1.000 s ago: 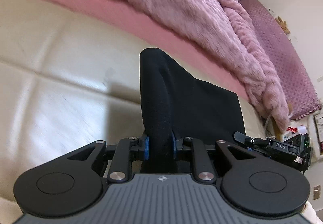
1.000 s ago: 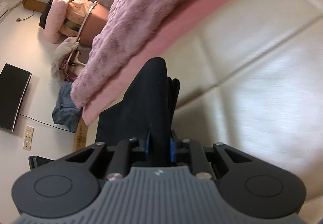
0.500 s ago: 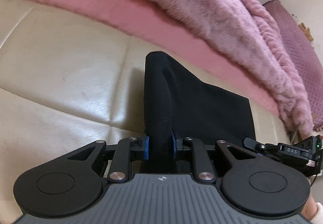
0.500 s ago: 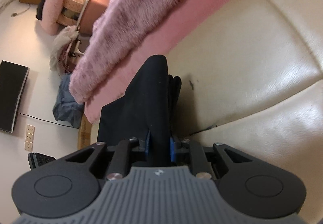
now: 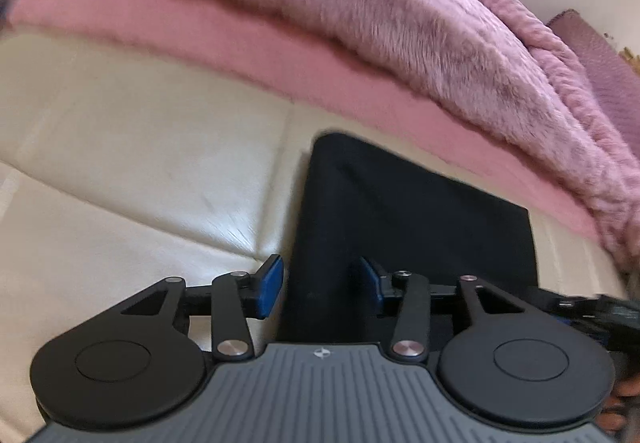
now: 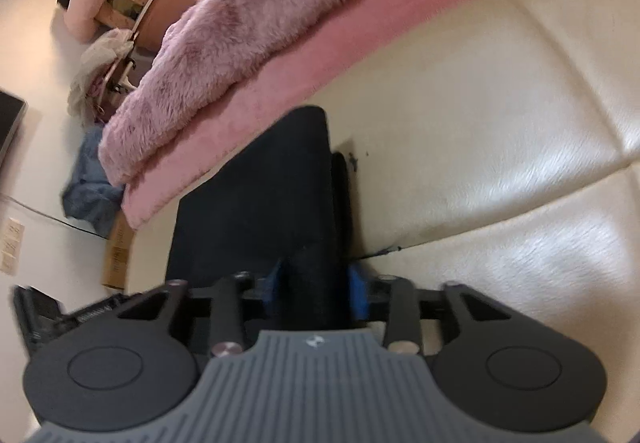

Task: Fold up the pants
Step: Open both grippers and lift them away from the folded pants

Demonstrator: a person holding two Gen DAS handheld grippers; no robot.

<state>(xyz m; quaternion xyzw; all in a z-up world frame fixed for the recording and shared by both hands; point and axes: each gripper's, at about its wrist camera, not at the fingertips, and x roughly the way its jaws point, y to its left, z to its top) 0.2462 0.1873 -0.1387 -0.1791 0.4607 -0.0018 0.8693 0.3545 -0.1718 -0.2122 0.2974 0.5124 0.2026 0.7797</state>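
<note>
Both views evenly lit, soft indoor light; brightest patch at 1 o'clock in the left view. Sheen on the cream cushion at 3 o'clock, right view. Motion blur throughout, heaviest on the blanket. Strong fisheye bending at edges. Pants read near featureless black.

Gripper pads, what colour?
Blue. Clearest in the left wrist view, where one pad stands clear of the black pants.

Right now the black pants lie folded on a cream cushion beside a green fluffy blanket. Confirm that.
Not quite: the fluffy blanket is pink-purple, not green, as the left wrist view shows. The black pants do lie folded on the cream cushion beside it.
</note>
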